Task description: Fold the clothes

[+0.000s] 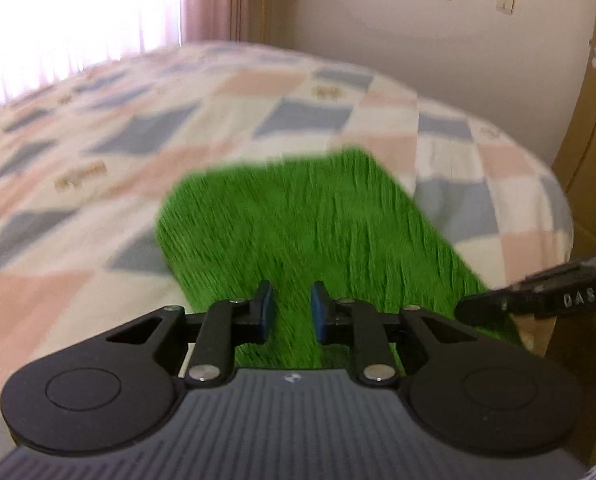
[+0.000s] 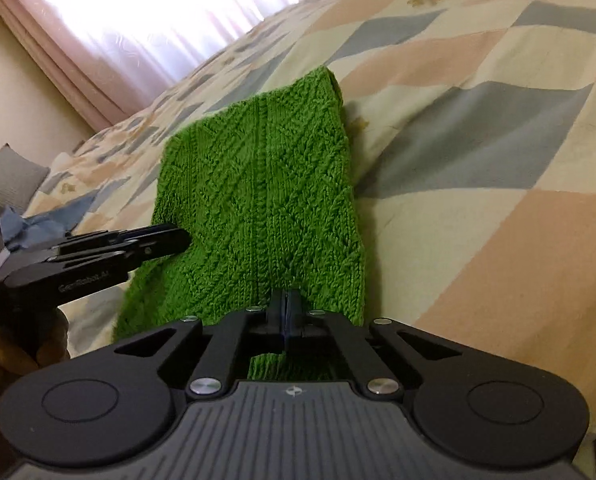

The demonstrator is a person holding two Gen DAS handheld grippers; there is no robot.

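Pink curtains (image 2: 97, 60) hang by a bright window behind a bed. On the bed lies a quilt (image 1: 97, 168) with pink, blue and cream squares. A green knitted cloth (image 2: 265, 184) lies flat on the quilt, folded into a long shape. The left gripper (image 1: 291, 312) is over the near end of the cloth with its blue fingers apart and nothing between them. The right gripper (image 2: 285, 312) has its fingers pressed together, pinching the near edge of the cloth.
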